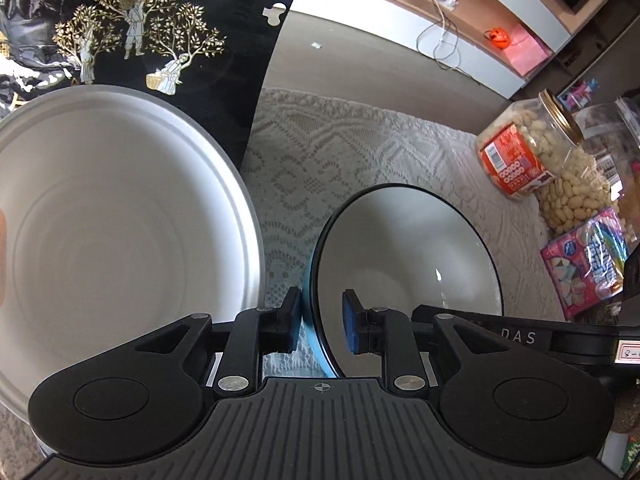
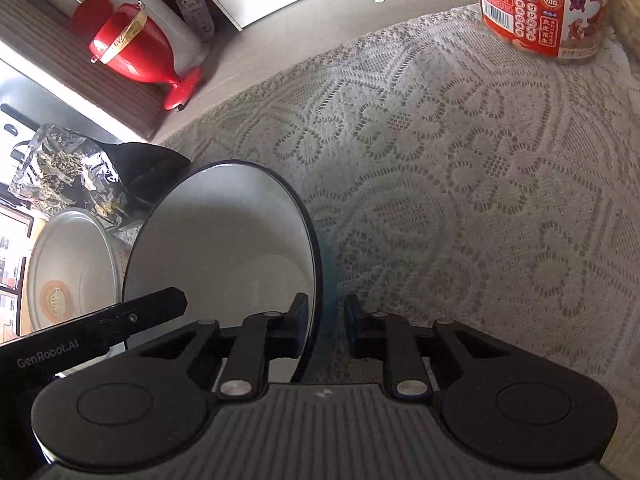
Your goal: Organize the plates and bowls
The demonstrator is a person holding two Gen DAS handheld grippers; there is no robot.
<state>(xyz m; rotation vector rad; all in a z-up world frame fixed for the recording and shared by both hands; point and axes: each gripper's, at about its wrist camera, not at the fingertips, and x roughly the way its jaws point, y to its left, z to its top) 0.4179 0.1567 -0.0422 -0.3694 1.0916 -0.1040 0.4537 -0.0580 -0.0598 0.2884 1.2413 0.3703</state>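
Bowl (image 1: 404, 264) handover looks in hand: your left gripper (image 1: 321, 325) straddles its blue wall just right of the white plate (image 1: 120, 232), jaws apart and not pinching. Right view: your right gripper (image 2: 326, 326) clamps the bowl's (image 2: 224, 248) rim; open lace tablecloth (image 2: 460, 200) lies right of it, so carry there next.
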